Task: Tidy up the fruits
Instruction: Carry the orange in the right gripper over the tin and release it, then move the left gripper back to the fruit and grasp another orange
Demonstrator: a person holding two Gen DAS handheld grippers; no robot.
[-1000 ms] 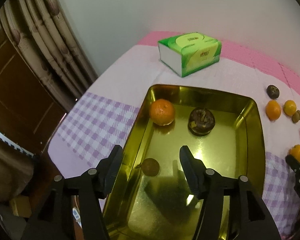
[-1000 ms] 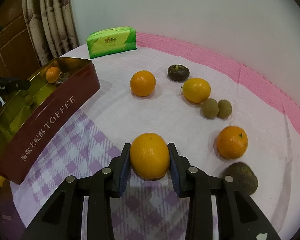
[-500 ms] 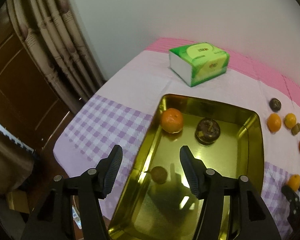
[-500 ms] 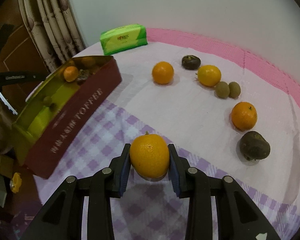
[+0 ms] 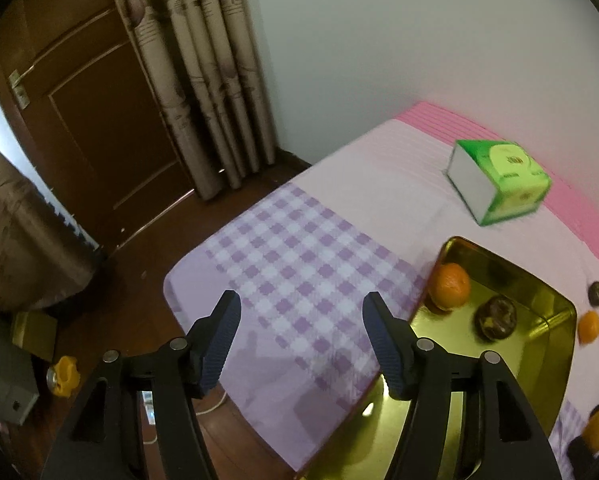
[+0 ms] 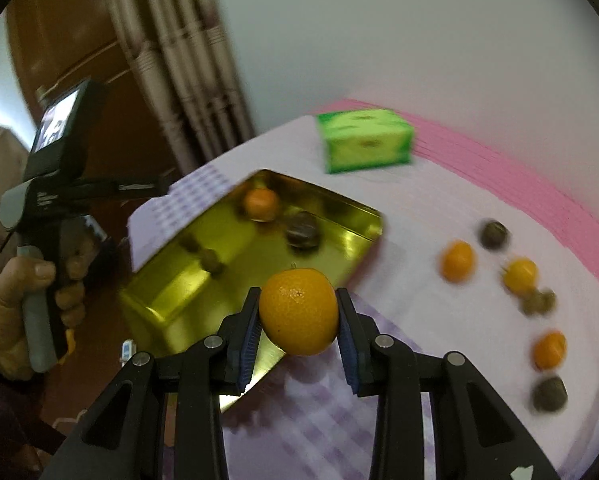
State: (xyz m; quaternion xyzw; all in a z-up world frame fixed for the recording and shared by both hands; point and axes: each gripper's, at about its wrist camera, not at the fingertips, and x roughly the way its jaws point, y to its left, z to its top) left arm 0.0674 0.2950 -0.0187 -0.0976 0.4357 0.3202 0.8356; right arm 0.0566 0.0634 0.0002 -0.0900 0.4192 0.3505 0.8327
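Note:
My right gripper (image 6: 297, 320) is shut on an orange (image 6: 298, 311), held in the air just in front of the gold tin (image 6: 171, 292). Inside the tin lie a smaller orange (image 6: 261, 204), a dark round fruit (image 6: 302, 230) and a small brown fruit (image 6: 211, 260). My left gripper (image 5: 301, 304) hangs over the checked cloth to the left of the tin (image 5: 511, 264). Its jaws are opening and nothing is between them. Several loose fruits, among them an orange (image 6: 457, 261) and a dark one (image 6: 494, 234), lie on the cloth to the right.
A green tissue box (image 5: 499, 180) stands behind the tin near the pink border. The table's left edge (image 5: 187, 272) drops to a wooden floor with a yellow object (image 5: 64, 374) and boxes. Curtain (image 5: 203, 80) and door stand beyond. A hand (image 6: 15, 312) grips the left gripper's handle.
The left gripper has swung left off the tin to over the checked cloth. The right gripper has risen with the orange and come close to the tin.

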